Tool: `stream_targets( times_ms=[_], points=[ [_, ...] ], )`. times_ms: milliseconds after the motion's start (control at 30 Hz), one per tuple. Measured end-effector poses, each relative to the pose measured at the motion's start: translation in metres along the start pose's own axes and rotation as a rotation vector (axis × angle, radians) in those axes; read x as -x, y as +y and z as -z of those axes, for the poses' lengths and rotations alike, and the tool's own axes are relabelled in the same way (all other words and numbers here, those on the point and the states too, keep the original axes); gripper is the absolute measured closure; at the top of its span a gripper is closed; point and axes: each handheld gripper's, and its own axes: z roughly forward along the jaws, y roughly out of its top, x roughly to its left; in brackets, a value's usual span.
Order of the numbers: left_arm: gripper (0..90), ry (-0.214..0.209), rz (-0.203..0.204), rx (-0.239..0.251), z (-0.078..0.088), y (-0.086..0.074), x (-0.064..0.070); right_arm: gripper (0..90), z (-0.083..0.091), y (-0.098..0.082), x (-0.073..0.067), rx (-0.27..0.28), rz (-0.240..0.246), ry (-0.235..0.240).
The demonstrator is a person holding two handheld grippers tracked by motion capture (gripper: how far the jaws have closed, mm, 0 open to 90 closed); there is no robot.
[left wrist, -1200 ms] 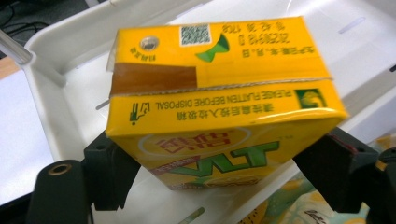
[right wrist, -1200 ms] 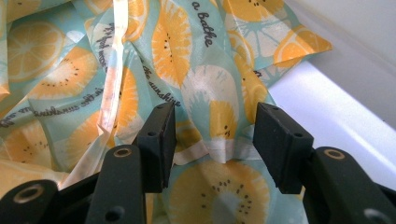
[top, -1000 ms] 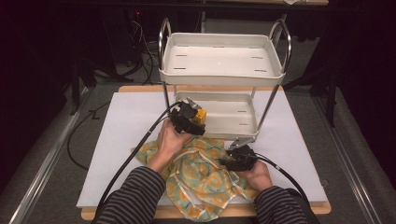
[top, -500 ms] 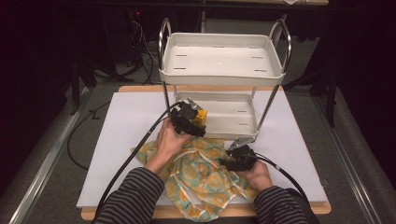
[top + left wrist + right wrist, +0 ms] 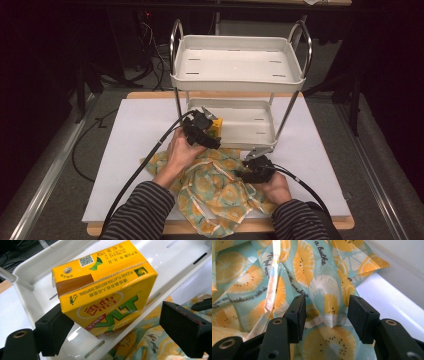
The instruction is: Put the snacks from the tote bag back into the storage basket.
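Note:
A yellow drink carton (image 5: 105, 290) lies in the lower tray (image 5: 32, 267) of a white two-shelf cart (image 5: 237, 85), close to its near rim. My left gripper (image 5: 115, 320) reaches over that rim and is open: one jaw sits against the carton's side, the other stands well clear. From above, the carton (image 5: 216, 129) peeks out just beyond the left gripper (image 5: 207, 134). A teal cloth bag with orange slices printed on it (image 5: 220, 187) lies crumpled on the white board. My right gripper (image 5: 325, 311) hovers low over the cloth (image 5: 312, 265), jaws apart, nothing pinched.
The cart's upper tray (image 5: 237, 65) is bare, and chrome posts (image 5: 176, 100) hold it above the lower tray (image 5: 250, 125). A white board (image 5: 135, 130) covers the wooden table. Black cables trail from both grippers toward the near edge. Dark floor and cables surround the table.

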Motion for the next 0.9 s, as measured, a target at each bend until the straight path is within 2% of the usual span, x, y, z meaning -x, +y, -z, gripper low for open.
stream_targets(
  times_ms=[233, 400, 500, 833, 900],
  points=[
    [14.6, 0.012, -0.01, -0.007, 0.006, 0.0, 0.001, 49.8, 0.0, 0.0, 0.0, 0.001, 0.003, -0.001],
    [16.1, 0.02, -0.003, 0.006, 0.013, 0.0, 0.001, 49.8, 0.0, 0.0, 0.0, -0.001, -0.001, -0.001],
    [15.9, 0.027, -0.015, 0.01, 0.016, -0.002, 0.004, 49.8, 0.0, 0.0, 0.0, 0.002, 0.002, -0.001],
    [16.1, 0.02, -0.02, 0.036, 0.029, -0.011, 0.003, 49.8, 0.0, 0.0, 0.0, 0.001, 0.002, 0.0],
    [16.2, 0.002, -0.008, 0.046, 0.033, -0.014, 0.001, 49.8, 0.0, 0.0, 0.0, 0.0, -0.002, 0.0]
  ],
)
